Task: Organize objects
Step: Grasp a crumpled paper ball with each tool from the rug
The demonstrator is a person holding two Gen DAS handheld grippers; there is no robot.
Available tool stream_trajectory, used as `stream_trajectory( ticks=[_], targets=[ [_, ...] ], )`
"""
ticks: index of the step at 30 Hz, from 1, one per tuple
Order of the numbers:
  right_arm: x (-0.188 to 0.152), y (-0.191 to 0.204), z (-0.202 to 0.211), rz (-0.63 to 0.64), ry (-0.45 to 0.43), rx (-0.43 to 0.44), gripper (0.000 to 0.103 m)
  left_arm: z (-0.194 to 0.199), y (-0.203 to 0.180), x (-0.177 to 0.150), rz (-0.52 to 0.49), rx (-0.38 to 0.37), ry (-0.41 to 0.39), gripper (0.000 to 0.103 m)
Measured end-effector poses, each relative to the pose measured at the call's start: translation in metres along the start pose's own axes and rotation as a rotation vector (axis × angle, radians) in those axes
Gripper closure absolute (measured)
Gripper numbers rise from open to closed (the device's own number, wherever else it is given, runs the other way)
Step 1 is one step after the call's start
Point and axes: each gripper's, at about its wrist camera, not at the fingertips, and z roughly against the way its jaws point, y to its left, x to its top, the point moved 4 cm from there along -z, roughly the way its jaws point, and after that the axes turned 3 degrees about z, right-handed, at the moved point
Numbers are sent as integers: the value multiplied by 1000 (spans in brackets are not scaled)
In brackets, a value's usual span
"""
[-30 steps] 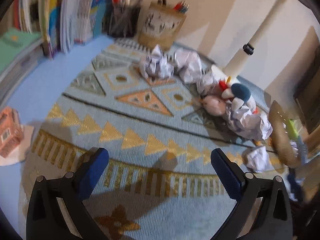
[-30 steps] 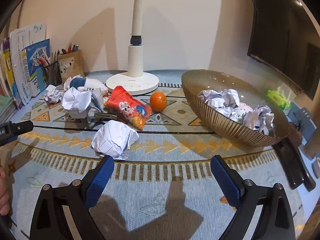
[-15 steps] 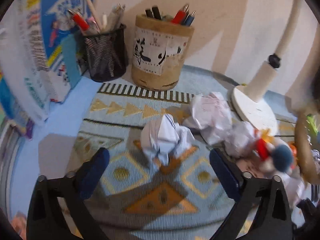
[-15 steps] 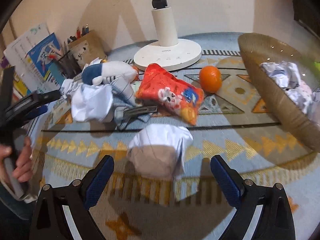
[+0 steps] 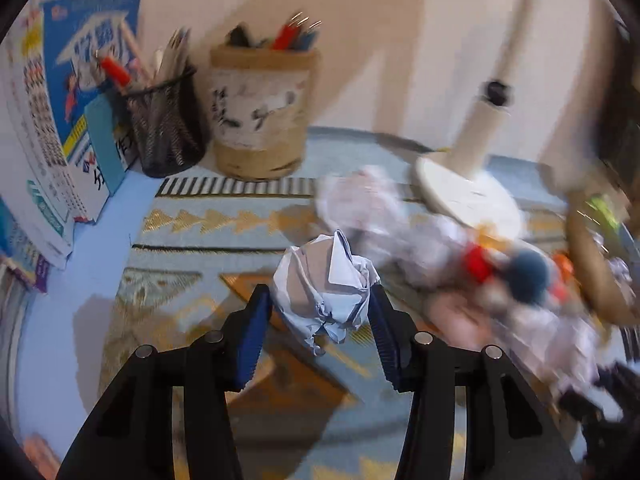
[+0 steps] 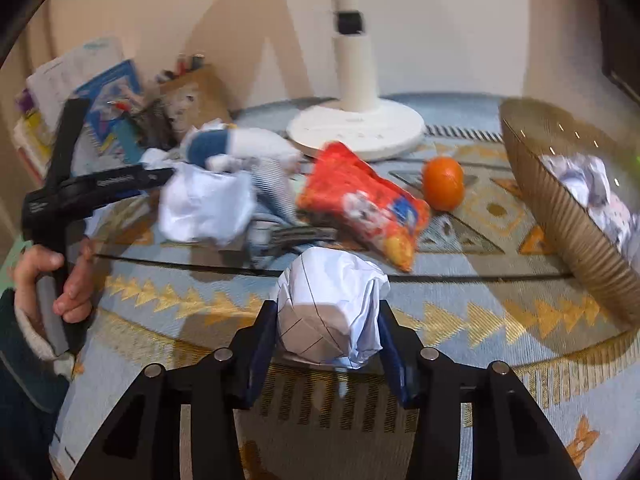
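A crumpled paper ball (image 5: 326, 288) sits between my left claw's (image 5: 320, 320) blue pads and a second, smoother paper wad (image 6: 332, 308) between my right claw's (image 6: 328, 332); both sets of jaws are closing, pads pressing each ball's sides, low over the patterned mat (image 6: 460, 312). Neither ball has a real long axis, so neither points anywhere that matters. The ribbed bowl (image 6: 568, 232) already holding paper lies off to my right, nearer my right claw, so I judge that ball travels first.
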Motion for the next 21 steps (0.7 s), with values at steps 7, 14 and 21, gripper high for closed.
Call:
stream_trajectory(
  ticks=[7,14,21],
  targets=[
    [-19,-1,31,16,-9,49,56,93,-36,-61,28,-135,-92,57],
    [-55,-25,59,87,57,69,52,94,-83,-111,-19,-189,-109,56],
    [-72,-44,65,1,58,78,25,94,-83,-117,-17,-179,-149,56]
  ],
)
